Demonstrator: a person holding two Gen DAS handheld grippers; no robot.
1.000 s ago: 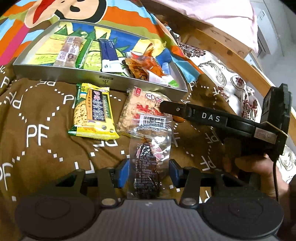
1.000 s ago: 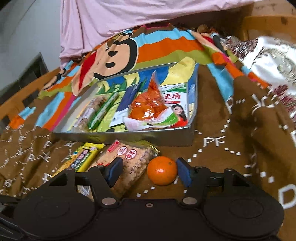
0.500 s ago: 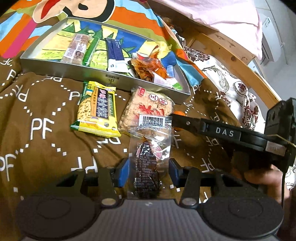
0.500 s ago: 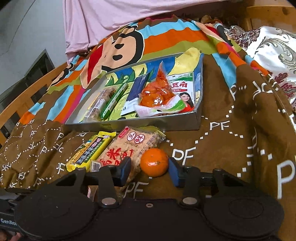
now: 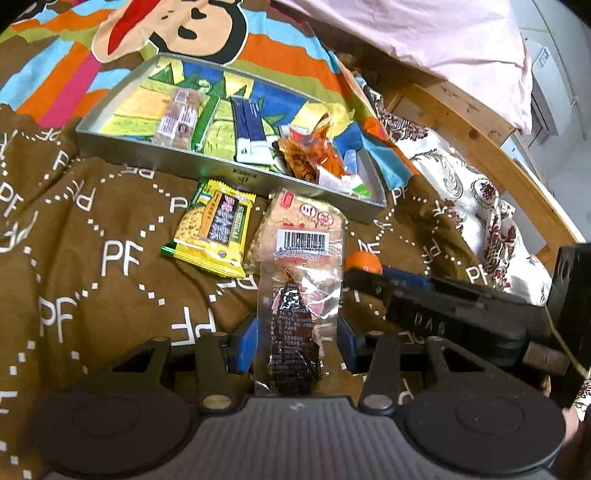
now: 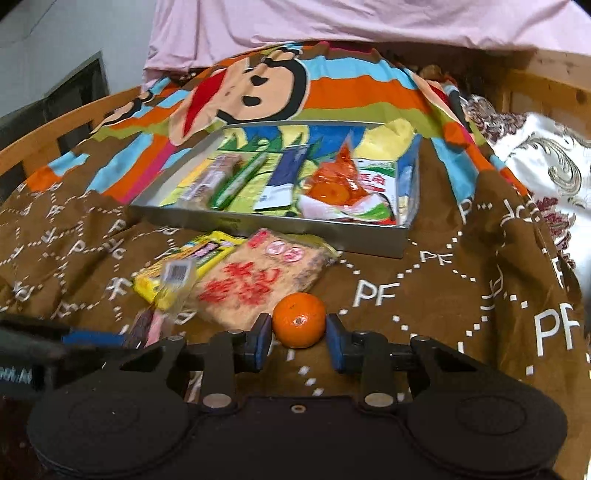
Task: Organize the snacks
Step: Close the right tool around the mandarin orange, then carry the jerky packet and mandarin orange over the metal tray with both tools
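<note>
My left gripper [image 5: 297, 339] is shut on a clear packet [image 5: 299, 280] with a dark snack inside, held upright above the brown blanket. In the right wrist view my right gripper [image 6: 299, 339] is shut on a small orange [image 6: 299, 320], both blue pads pressing its sides. The right gripper [image 5: 369, 275] and orange [image 5: 364, 260] also show at the right of the left wrist view. A yellow snack bar [image 5: 214, 229] and a rice cracker packet [image 5: 295, 212] lie in front of the grey metal tray [image 5: 229, 168], which holds several snacks.
The tray's front wall [image 6: 295, 225] stands just beyond the loose packets. A wooden bed frame [image 5: 480, 147] runs along the right, with a floral cloth [image 5: 461, 192] and a pink sheet [image 5: 424, 33] beyond. A cartoon blanket [image 6: 258, 85] lies behind the tray.
The right jaws have closed from wide apart onto the orange. Both grippers have shifted, and the tray now sits further up in both views. The left still holds its packet.
</note>
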